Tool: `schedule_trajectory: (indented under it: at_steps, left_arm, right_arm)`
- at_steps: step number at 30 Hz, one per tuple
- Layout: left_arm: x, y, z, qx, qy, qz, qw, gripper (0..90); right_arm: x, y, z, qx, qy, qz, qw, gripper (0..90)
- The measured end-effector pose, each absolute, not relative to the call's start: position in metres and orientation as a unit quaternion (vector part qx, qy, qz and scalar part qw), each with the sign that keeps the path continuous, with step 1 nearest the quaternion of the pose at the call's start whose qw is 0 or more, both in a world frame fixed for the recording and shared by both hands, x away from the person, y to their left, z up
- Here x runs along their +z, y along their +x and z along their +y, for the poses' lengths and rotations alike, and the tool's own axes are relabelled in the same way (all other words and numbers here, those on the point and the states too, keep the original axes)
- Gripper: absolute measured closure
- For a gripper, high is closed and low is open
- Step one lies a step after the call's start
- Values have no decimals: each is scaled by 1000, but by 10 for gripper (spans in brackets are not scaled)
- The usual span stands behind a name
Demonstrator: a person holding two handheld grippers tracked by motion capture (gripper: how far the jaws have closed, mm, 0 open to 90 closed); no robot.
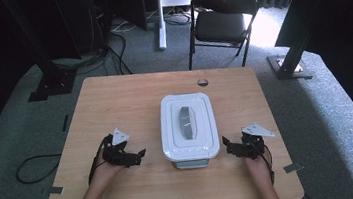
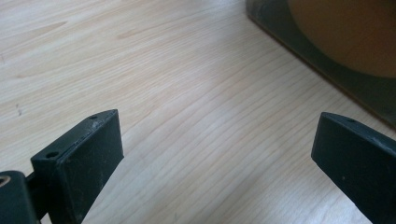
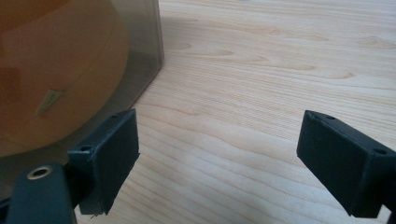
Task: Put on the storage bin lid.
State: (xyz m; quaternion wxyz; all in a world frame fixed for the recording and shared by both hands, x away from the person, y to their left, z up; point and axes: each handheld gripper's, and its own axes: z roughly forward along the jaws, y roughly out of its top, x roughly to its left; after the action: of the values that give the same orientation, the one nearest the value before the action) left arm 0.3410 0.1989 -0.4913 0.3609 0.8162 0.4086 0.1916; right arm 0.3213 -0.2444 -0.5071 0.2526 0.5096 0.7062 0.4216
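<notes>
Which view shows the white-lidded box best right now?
The high view: the whole white-lidded box sits between both open grippers. The left gripper view catches only its lower corner; the right gripper view shows its translucent wall with something orange inside.

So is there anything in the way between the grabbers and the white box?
Nothing visible. The left gripper and right gripper, both open, sit on either side of the lidded white container, with just bare wooden table between them.
</notes>
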Motion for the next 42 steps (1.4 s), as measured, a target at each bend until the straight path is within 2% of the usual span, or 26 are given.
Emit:
schedule_trajectory:
  at_steps: [42]
  left_arm:
    - [-509, 291, 304, 216, 769, 499, 336, 27]
  right_arm:
    - [-518, 294, -289, 399, 545, 687, 269, 126]
